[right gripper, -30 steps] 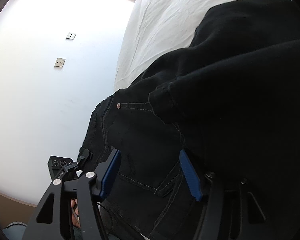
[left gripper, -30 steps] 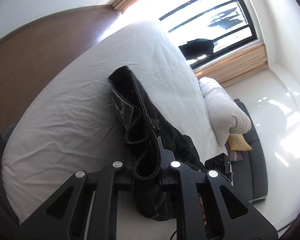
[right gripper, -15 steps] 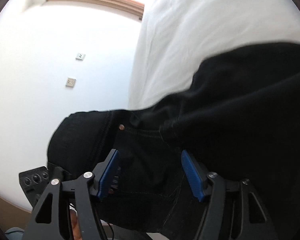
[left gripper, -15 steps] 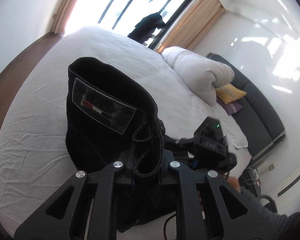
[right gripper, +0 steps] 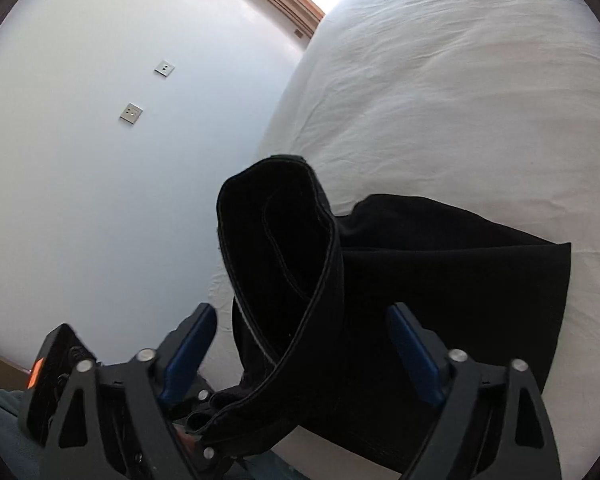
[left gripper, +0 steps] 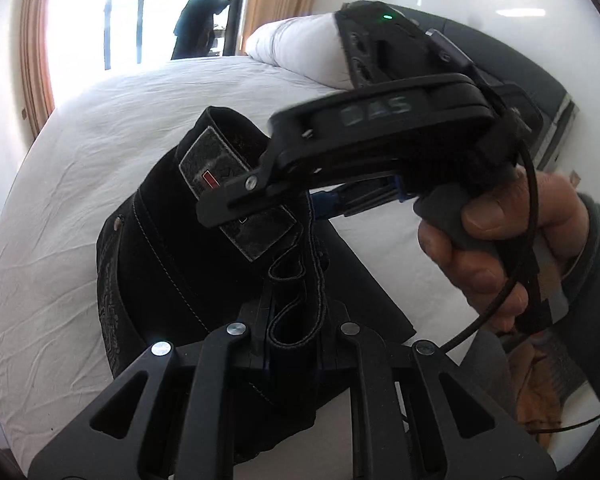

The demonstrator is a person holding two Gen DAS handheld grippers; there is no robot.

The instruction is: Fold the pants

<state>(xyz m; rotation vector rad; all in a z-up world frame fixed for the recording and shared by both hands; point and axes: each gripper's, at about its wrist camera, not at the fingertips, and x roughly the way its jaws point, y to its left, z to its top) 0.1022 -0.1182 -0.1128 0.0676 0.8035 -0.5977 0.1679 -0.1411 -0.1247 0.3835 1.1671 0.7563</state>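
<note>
The black pants (left gripper: 168, 268) lay in a heap on the white bed (left gripper: 100, 128), with the waistband lifted up off the sheet. The left gripper (left gripper: 292, 344) had its fingers closed on a fold of the waistband, and the cloth was squeezed tight between them. A grey patch (left gripper: 236, 196) with a small red mark sat on the waistband, just above that grip. The right gripper (right gripper: 300, 348) had its blue fingers (right gripper: 412, 356) spread wide apart, one on each side of the waistband, and they were not pinching the cloth. In the left view the right gripper (left gripper: 324, 200) was seen from the side, just above the patch, with a bare hand (left gripper: 496, 248) wrapped around its handle. Past the waistband, the rest of the pants lay flat on the bed (right gripper: 460, 100) in the right view. A rolled white duvet (left gripper: 296, 48) rested at the far side of the bed. Two small wall plates (right gripper: 131, 113) showed on the white wall beside the bed.
</note>
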